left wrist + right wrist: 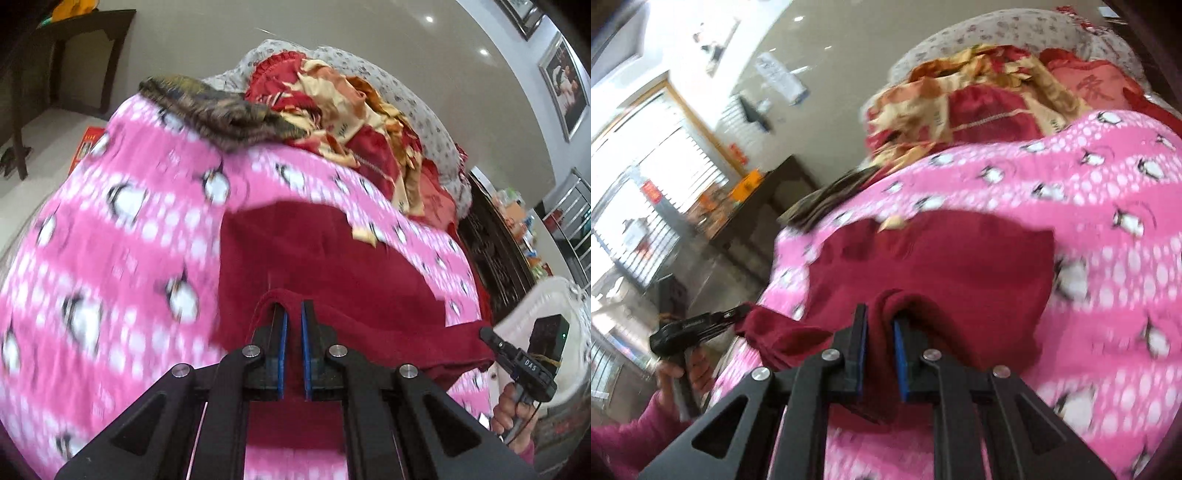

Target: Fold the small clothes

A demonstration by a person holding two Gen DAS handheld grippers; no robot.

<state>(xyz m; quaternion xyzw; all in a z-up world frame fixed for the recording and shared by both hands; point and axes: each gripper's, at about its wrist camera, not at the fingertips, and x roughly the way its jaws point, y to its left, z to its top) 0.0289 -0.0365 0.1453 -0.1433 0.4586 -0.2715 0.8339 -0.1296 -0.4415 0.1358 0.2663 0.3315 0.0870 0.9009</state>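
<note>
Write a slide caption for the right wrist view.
Right gripper pinches dark red garment over pink penguin blanket; left gripper holds another corner.

Bed covered by pink penguin-print blanket [122, 236], dark red garment [332, 258] spread on blanket at centre, brown patterned cloth [218, 110] at 11 o'clock, red-and-gold clothes heap [354, 110] at 1 o'clock, grey floral bedding [424, 122] beyond heap.
</note>
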